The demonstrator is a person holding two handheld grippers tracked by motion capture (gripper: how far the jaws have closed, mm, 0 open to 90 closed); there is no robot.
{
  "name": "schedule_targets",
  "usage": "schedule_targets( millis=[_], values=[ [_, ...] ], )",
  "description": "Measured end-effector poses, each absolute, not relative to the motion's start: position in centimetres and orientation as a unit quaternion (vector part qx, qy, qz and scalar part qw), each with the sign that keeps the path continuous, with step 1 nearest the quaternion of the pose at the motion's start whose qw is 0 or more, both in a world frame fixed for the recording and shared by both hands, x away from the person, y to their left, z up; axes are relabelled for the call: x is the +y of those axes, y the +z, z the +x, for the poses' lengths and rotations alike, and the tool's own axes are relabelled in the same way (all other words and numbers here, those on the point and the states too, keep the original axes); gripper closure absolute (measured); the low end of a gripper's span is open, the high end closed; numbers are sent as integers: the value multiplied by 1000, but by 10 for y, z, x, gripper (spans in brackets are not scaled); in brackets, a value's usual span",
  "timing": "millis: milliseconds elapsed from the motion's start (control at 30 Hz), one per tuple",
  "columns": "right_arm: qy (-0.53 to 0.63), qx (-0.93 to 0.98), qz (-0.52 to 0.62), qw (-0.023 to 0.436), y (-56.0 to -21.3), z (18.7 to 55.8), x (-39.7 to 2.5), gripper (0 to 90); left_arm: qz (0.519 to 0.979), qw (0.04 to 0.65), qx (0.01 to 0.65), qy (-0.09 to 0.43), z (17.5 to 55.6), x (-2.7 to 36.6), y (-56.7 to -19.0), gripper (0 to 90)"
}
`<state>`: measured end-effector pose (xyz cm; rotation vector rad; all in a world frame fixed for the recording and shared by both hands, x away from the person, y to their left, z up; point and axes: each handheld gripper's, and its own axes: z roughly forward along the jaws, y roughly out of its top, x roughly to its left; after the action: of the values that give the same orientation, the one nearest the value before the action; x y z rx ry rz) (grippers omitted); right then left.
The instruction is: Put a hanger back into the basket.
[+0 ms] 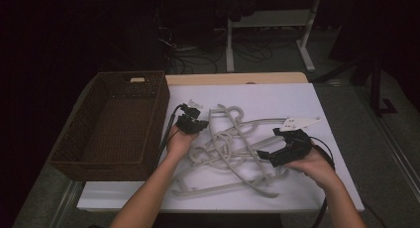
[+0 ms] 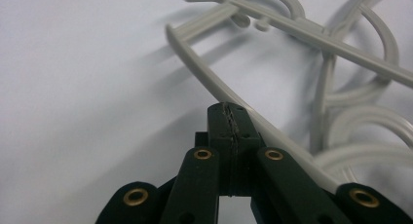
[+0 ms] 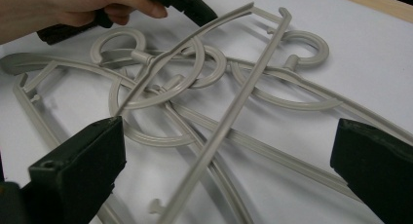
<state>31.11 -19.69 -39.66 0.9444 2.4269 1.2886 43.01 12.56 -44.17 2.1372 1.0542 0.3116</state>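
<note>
Sorting step: left tongs (image 2: 229,118) pressed together beside a hanger arm (image 2: 204,73) (grip unclear), right tongs (image 3: 229,170) spread wide over the tangled hangers (image 1: 233,148); next needs untangling one toward the basket (image 1: 114,126).

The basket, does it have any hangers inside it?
No, the basket holds nothing, and the hangers all lie tangled on the white table beside it.

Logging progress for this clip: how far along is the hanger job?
Nothing looks done: the basket holds no hangers, and the hangers lie tangled on the white table. In hand: the left gripper, jaws shut, sits against one hanger arm; whether it grips it is unclear. The right gripper is open over the pile. Left: every hanger.
</note>
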Motion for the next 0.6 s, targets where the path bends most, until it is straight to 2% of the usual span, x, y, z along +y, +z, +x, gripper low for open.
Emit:
schedule_targets(
  millis=[467, 600],
  values=[
    [443, 828, 322, 118, -396, 312, -199, 0, 854, 331, 383, 121, 469, 102, -438, 900],
    [445, 827, 322, 118, -395, 311, -199, 0, 852, 334, 382, 129, 466, 105, -431, 900]
  ],
)
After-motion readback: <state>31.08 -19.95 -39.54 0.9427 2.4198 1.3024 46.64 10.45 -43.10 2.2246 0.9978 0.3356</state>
